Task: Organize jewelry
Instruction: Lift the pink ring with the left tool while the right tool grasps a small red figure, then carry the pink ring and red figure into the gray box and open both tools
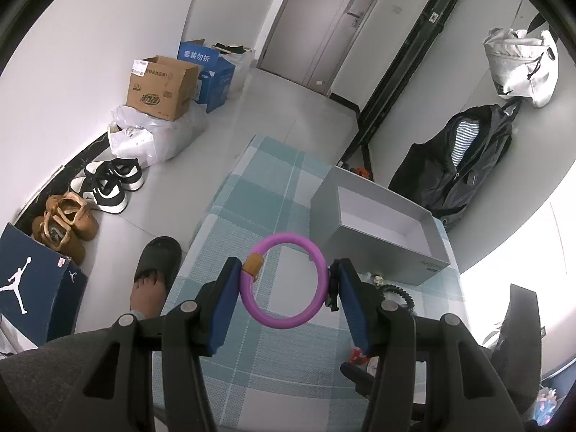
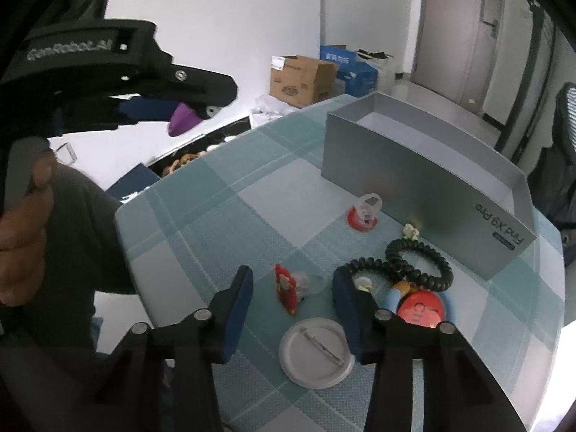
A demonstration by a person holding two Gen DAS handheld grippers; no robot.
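Observation:
My left gripper is shut on a purple ring bracelet with a tan tag, held in the air above the checked tablecloth, short of the open grey box. In the right wrist view the left gripper shows at upper left with the purple bracelet in it. My right gripper is open, low over the table, around a red charm. A black coil hair tie, a white pin badge, a red badge and a clear-and-red charm lie near the grey box.
Shoes, cardboard boxes and a blue shoe box stand on the floor at the left. A person's foot in a black slipper is beside the table. A black bag hangs at the right.

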